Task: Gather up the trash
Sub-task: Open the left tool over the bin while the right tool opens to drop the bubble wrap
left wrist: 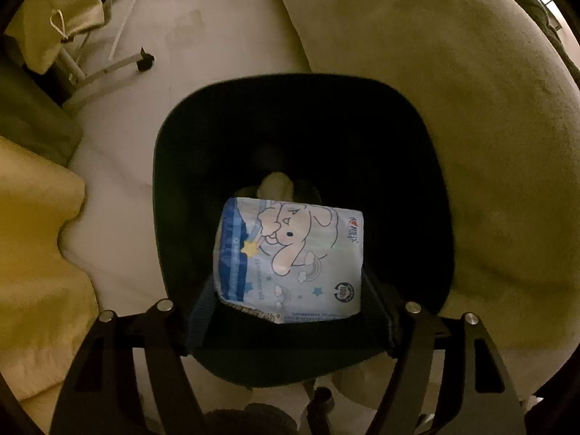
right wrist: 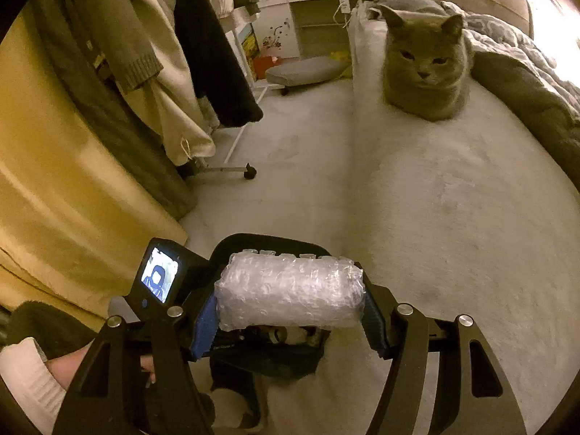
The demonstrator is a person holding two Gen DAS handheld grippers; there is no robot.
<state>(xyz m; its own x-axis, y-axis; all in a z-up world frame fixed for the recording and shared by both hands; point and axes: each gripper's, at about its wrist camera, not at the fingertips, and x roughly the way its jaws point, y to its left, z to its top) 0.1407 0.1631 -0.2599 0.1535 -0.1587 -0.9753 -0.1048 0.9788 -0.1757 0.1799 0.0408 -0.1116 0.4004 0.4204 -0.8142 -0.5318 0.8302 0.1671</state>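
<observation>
In the left wrist view my left gripper (left wrist: 288, 311) is shut on a light-blue tissue packet (left wrist: 290, 261) with a cartoon dog, held right over the open mouth of a dark bin (left wrist: 398, 116). Some pale trash (left wrist: 275, 188) lies inside the bin. In the right wrist view my right gripper (right wrist: 290, 311) is shut on a roll of bubble wrap (right wrist: 290, 290), held above the same dark bin (right wrist: 268, 244), next to the left gripper's camera (right wrist: 159, 275).
A grey cat (right wrist: 424, 69) sits on the white bed (right wrist: 453, 199) ahead. A clothes rack with hanging garments (right wrist: 163, 72) and its wheeled foot (right wrist: 249, 173) stand left. A yellow curtain (right wrist: 54, 181) hangs at far left. The pale carpet (right wrist: 290, 137) lies between.
</observation>
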